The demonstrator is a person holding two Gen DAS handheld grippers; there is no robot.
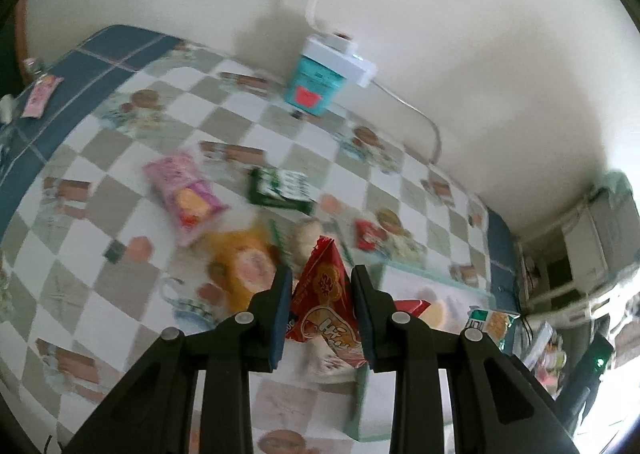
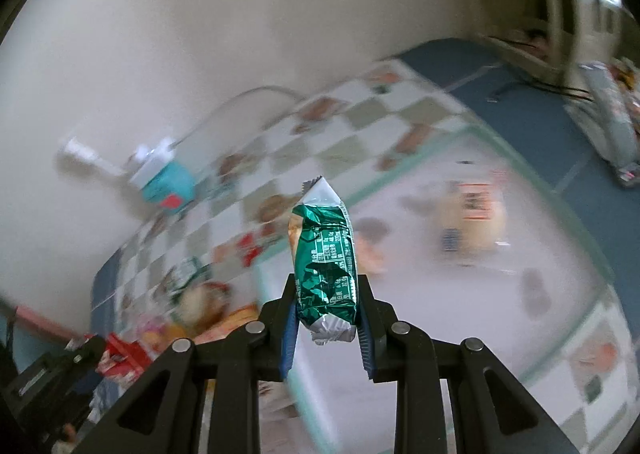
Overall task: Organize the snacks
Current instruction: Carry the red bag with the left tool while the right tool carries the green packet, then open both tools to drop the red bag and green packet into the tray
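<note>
Both claws are squeezed tight on snacks. One is the left gripper, and it pinches a red snack packet by its sides, with the pointy top sticking up above the blue pads. Its partner, the right gripper, pinches a green foil packet low down, so most of the packet stands tall and free. Under them is a table with a checkered tablecloth. More snacks lie on it: a pink packet, a dark green packet and an orange packet. A clear plastic bin with a pale green rim sits on the table, and it looks like the place where the snacks should go. Both packets are up in the air, not in the bin yet. What could go wrong? Foil is slippery, and the green packet is held only near its bottom, so I think a quick swing could make it slide out or tip over. It may then land on the cloth and not in the bin. Squeezing too hard could also crush what is inside. Everything looks smeary, so the claws may be going fast, and one could bump the bin's rim.
</note>
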